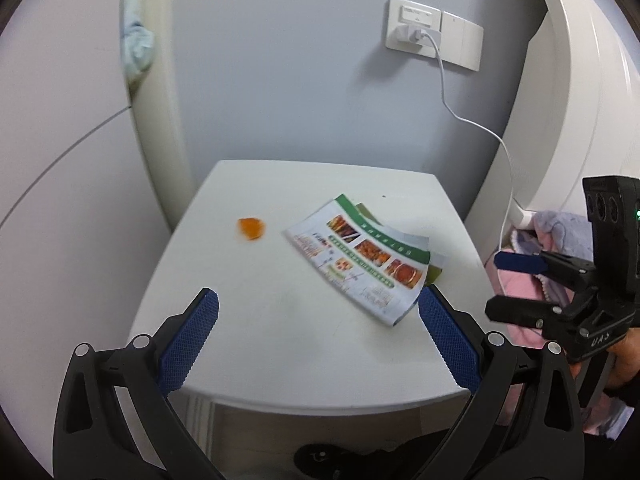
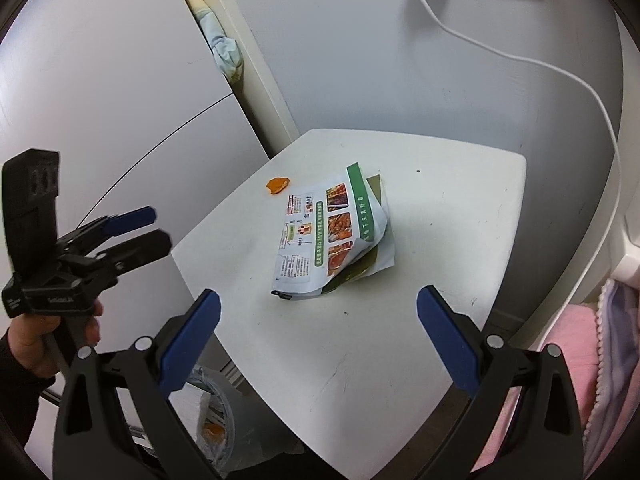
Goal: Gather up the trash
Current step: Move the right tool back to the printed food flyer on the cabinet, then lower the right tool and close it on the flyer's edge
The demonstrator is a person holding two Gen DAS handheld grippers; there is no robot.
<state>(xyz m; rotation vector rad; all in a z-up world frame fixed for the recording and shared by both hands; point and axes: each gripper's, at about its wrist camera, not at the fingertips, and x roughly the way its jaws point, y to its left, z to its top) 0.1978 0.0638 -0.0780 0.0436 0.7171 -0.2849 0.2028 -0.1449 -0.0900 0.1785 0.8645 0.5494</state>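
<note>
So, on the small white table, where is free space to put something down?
The white table is bare along its near edge in front of the flyer, and on the far right toward the cable. The middle is crowded: the flyer lies there, orange scrap beside its far-left corner.

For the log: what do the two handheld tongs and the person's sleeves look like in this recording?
Both tongs, left and right, are matte black plastic with triangular cut-outs and silver rivets. Each finger carries a blue cross-hatched pad. A black boxy camera housing tops the right one, showing a small green light; white lettering marks each body. No cable runs from either. What shows of the sleeves looks dark.
</note>
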